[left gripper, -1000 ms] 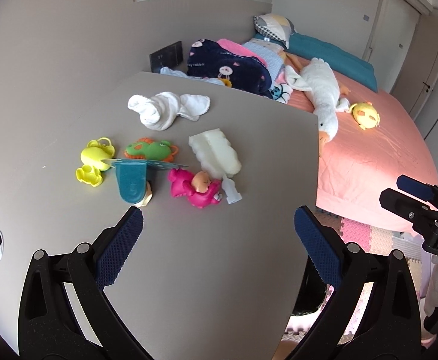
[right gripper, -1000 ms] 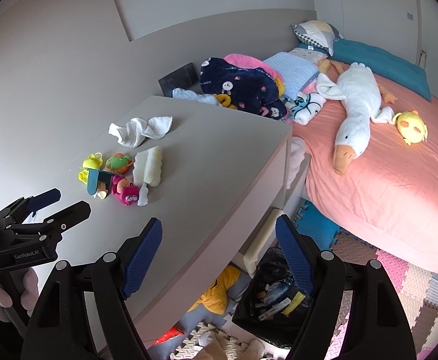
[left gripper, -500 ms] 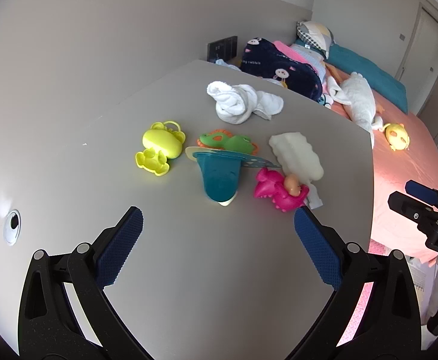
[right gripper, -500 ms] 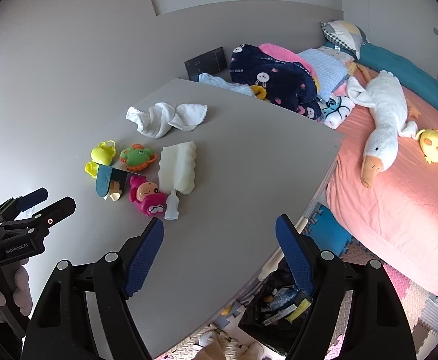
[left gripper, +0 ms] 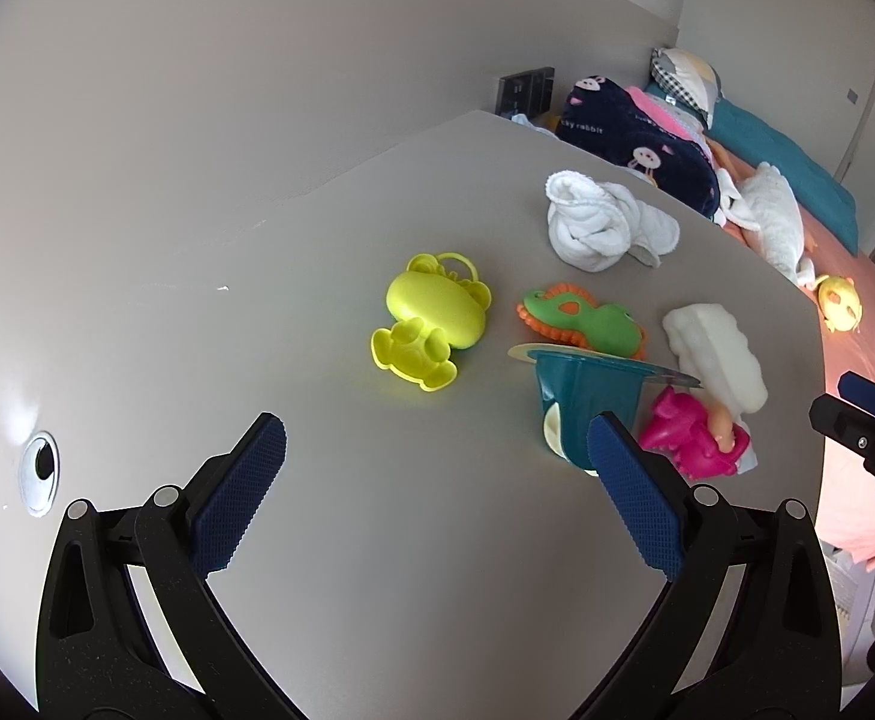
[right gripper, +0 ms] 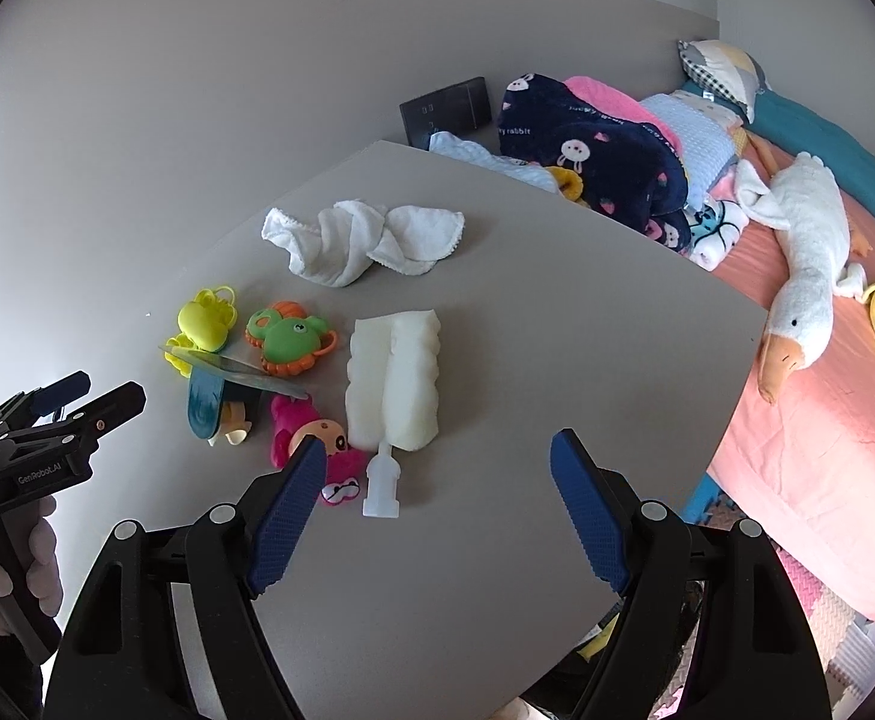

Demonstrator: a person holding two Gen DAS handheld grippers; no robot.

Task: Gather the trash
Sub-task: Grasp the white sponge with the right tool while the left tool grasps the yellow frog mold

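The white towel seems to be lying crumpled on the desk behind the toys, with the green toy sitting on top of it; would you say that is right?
Not quite: the green toy is not on the white towel. It lies on the bare desk, apart from the towel, as the right wrist view shows. The towel is indeed crumpled on the desk behind the toys.

Both wrist views look steeply down, close over the same grey table [left gripper: 377, 540] and toy cluster [right gripper: 281, 342].

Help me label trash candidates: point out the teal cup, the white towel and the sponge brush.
teal cup [left gripper: 581, 402]: left wrist view, its side wall.
white towel [right gripper: 359, 237]: right wrist view, twisted middle.
sponge brush [right gripper: 395, 378]: right wrist view, foam head.
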